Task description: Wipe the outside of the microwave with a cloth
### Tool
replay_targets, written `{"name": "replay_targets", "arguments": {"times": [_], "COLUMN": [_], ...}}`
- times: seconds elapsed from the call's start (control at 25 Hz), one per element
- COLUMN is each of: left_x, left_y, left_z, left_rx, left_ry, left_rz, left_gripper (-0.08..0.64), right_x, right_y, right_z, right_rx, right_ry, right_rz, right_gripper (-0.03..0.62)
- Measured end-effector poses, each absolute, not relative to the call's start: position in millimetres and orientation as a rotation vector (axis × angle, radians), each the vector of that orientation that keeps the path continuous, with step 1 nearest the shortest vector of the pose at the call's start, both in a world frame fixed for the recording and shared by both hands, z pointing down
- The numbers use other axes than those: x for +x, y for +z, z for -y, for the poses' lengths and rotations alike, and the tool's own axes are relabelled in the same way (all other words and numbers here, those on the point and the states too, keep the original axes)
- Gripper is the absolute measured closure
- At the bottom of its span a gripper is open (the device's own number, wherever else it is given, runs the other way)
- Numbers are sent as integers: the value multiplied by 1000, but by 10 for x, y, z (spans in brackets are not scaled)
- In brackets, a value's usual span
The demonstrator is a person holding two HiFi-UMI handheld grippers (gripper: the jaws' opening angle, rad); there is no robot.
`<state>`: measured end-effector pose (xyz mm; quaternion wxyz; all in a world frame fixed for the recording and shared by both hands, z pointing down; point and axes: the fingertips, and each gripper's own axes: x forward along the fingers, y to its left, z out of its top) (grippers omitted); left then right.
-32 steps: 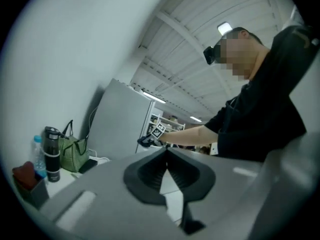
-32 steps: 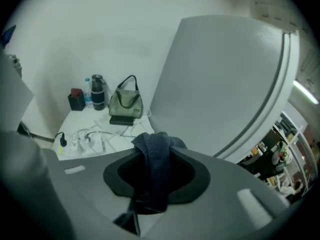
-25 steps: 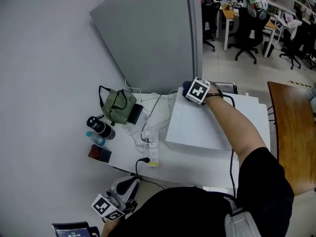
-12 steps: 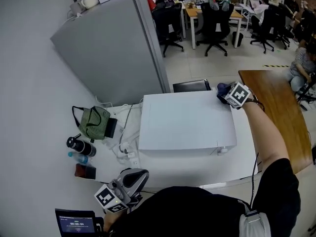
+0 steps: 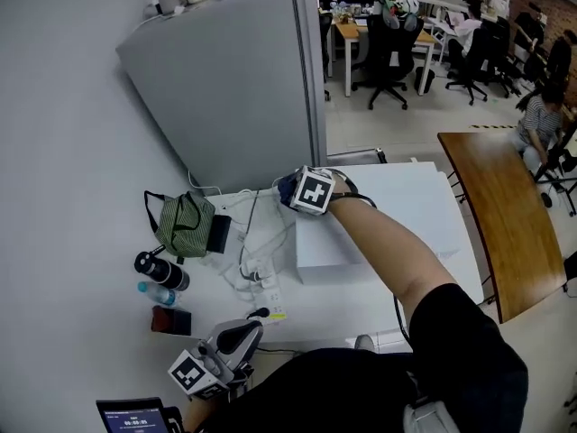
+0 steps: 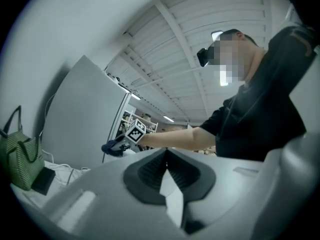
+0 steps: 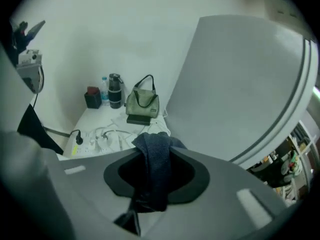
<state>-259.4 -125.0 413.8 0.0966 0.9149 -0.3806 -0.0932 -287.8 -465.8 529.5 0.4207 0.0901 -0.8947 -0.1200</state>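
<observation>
A white microwave [image 5: 424,207] stands on a white table [image 5: 334,307]. My right gripper [image 5: 299,192] rests at the microwave's far left top corner, shut on a dark blue cloth [image 5: 285,186]. In the right gripper view the cloth [image 7: 156,164] hangs folded between the jaws, and the microwave itself is hidden. My left gripper [image 5: 236,339] hangs low at the table's near edge, away from the microwave. Its jaws meet at the tips [image 6: 166,151] with nothing between them. The left gripper view also shows the right gripper [image 6: 119,146] with the cloth.
A tall grey refrigerator [image 5: 243,79] stands right behind the microwave's left end. Left of the microwave lie a green bag [image 5: 183,224], a black bottle [image 5: 160,271], a water bottle [image 5: 153,289] and a power strip with cables [image 5: 261,282]. A wooden table [image 5: 496,215] is at the right.
The right gripper with the cloth swept along the microwave's top: at the far left corner, then the far right corner, now back at the far left. The left gripper stayed low.
</observation>
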Motion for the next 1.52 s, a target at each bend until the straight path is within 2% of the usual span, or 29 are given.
{"name": "replay_targets", "arguments": {"times": [0.12,0.2,0.32,0.52,0.64,0.72,0.8,1.08,1.2,1.36,1.52], "left_x": [-2674,-2586,-2226,-1393,-1059,-981,-1031,-1781,-2059,-2171,-1792], "left_y": [4178,4200,4048,3871,3869,3873,3886,3845,3781,3922,3922], "left_z": [1214,1227,1353,1572,1649,1641,1625,1453,1381,1402,1546], "left_rx": [2707,2709,2737,2765,2775,2776,2776,2761,2757,2746,2782], "left_ry": [-253,-236,-267,-312,-319,-316,-308,-331,-356,-298,-270], "left_rz": [1139,1139,1117,1027,1001,1003,1021,1112,1127,1122,1049], "left_gripper": [555,555,555,555,555,555,555,555,555,555,555], "right_x": [-2807,-2435,-1359,941,1569,1520,1095,-1985,-2783,-2678,-1584], "right_y": [5364,5418,5595,5564,5521,5480,5299,5005,5244,5383,5470], "right_z": [4718,4761,4927,5350,5389,5374,5271,4095,3878,4012,4257], "right_rx": [248,266,334,622,683,670,616,106,37,91,178], "right_ry": [-337,-286,-144,-76,-42,-78,-131,-325,-337,-311,-233], "right_rz": [2192,2178,2141,2065,2060,2065,2132,2410,2358,2307,2272], "right_gripper": [497,497,497,497,497,497,497,497,497,497,497]}}
